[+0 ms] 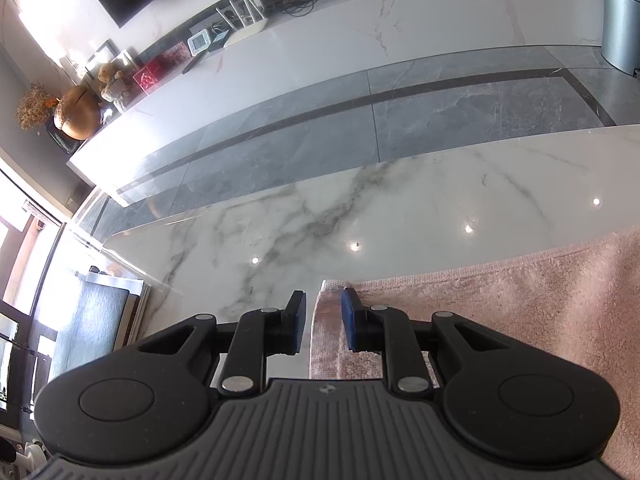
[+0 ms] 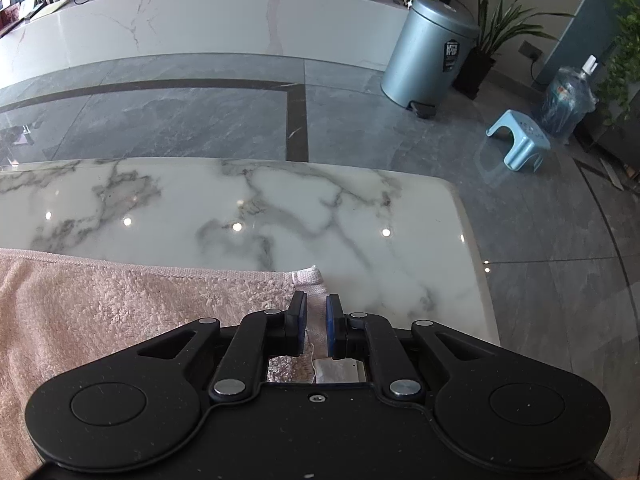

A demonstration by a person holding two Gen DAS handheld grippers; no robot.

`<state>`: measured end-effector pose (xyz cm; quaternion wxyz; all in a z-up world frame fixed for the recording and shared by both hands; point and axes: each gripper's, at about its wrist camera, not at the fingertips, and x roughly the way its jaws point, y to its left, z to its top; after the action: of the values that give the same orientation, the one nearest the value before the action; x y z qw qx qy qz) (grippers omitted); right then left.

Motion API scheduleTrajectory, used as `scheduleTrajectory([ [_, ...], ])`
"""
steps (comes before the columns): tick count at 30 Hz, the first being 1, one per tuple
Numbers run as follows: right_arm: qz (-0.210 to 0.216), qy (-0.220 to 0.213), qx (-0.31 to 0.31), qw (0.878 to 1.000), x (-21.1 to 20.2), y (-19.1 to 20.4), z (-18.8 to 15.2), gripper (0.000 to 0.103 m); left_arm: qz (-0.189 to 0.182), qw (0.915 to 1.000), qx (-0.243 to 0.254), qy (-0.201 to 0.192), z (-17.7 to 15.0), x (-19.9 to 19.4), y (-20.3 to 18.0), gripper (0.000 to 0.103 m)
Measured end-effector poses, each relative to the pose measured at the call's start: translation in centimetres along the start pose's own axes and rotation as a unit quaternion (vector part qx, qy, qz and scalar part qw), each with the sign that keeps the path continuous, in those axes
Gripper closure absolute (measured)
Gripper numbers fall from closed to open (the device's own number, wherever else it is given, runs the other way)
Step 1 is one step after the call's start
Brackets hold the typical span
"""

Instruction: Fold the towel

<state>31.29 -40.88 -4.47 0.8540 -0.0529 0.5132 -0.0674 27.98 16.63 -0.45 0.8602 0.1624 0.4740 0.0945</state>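
A pink terry towel (image 1: 500,300) lies on a white marble table (image 1: 320,220). In the left wrist view, my left gripper (image 1: 323,300) stands over the towel's left corner, its jaws apart with the towel's edge strip between them and a visible gap on the left side. In the right wrist view, the towel (image 2: 120,304) spreads to the left, and my right gripper (image 2: 316,304) has its jaws nearly together around the towel's right corner hem, which sticks out just ahead of the fingertips. A white label shows under the fingers.
The marble table's (image 2: 360,208) far edge and rounded right corner border a grey tiled floor. Beyond it stand a long white counter (image 1: 400,40), a metal pedal bin (image 2: 428,52), a blue stool (image 2: 520,136), a water jug (image 2: 568,100) and potted plants (image 2: 492,20).
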Motion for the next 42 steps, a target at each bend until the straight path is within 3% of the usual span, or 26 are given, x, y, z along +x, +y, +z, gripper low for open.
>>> scheduleTrajectory([
  [9, -0.006, 0.009, -0.002, 1.000, -0.3, 0.4, 0.4, 0.095, -0.005, 1.0000, 0.005, -0.005, -0.3, -1.0, 0.0, 0.084],
  [13, 0.027, 0.010, 0.033, 0.999, -1.6, -0.9, -0.4, 0.083, -0.006, 0.9999, 0.012, -0.008, -0.6, -1.8, 0.0, 0.079],
  [15, 0.042, 0.016, 0.046, 0.998, -2.3, -1.5, -1.1, 0.071, -0.004, 0.9998, 0.016, -0.012, -0.9, -2.9, 0.1, 0.067],
  [16, 0.048, 0.015, 0.050, 0.997, -2.8, -1.6, -1.4, 0.059, -0.004, 0.9997, 0.017, -0.014, -1.1, -3.5, 0.2, 0.059],
  [17, 0.054, 0.013, 0.053, 0.997, -3.4, -1.8, -1.9, 0.051, -0.005, 0.9997, 0.017, -0.016, -1.4, -4.1, 0.2, 0.057],
  [20, 0.063, 0.005, 0.048, 0.997, -5.8, -1.9, -3.6, 0.045, -0.015, 0.9995, 0.017, -0.021, -2.2, -5.9, 0.1, 0.055],
  [30, 0.102, -0.006, 0.064, 0.993, -12.5, -1.1, -11.0, 0.044, -0.041, 0.9989, 0.006, -0.022, -7.6, -12.2, -0.5, 0.051],
  [36, 0.114, -0.003, 0.127, 0.985, -15.3, -1.8, -17.4, 0.044, -0.062, 0.9974, -0.035, -0.010, -12.8, -15.3, 0.1, 0.051],
  [42, 0.128, 0.010, 0.163, 0.978, -17.1, -1.9, -22.7, 0.044, -0.070, 0.9968, -0.038, -0.003, -16.7, -17.5, -0.2, 0.051],
])
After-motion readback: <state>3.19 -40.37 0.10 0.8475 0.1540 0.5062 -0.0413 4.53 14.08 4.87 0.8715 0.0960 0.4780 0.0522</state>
